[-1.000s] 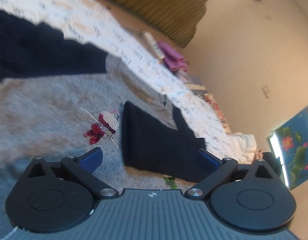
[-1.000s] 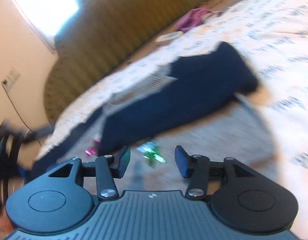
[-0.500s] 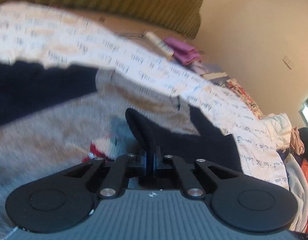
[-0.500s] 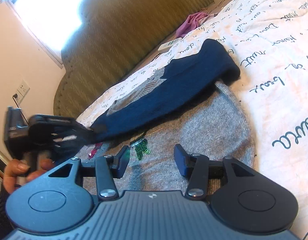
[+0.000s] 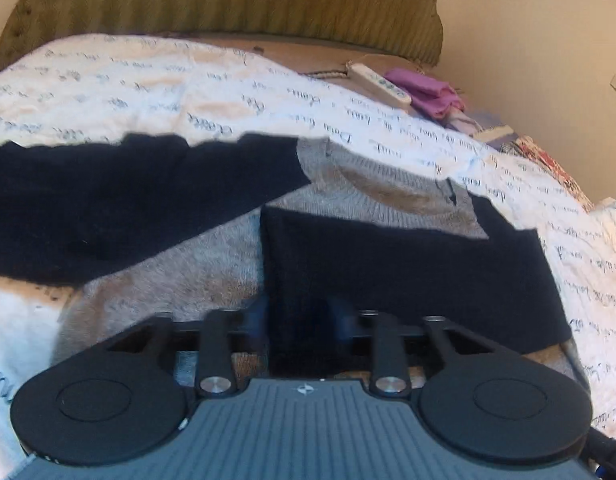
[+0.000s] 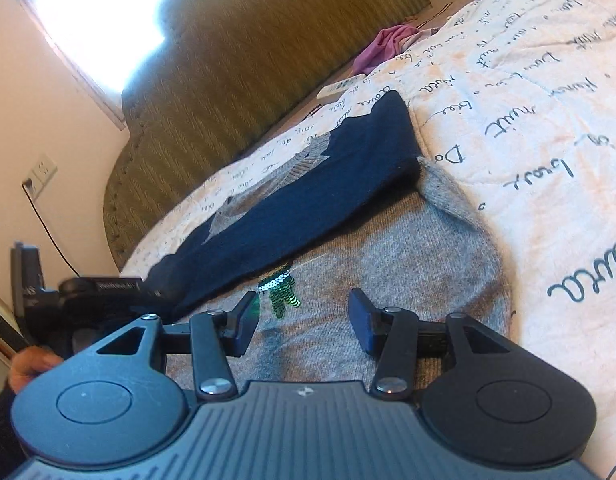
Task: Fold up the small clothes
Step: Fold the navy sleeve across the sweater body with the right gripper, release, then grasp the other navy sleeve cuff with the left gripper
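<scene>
Sweater (image 6: pixel 388 280) flat on bed (image 6: pixel 528 120), centre frame. Left sleeve (image 5: pixel 408 272) folded across chest, left claw (image 5: pixel 301 320) pinching its cuff. Right claw (image 6: pixel 303 316) spread, idle. Right sleeve (image 5: pixel 107 208), body folds pending.

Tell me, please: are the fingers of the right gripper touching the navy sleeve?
Apart. In the right wrist view the right gripper is open over grey knit, and the navy sleeve lies beyond its fingers, grey fabric visible between.
</scene>
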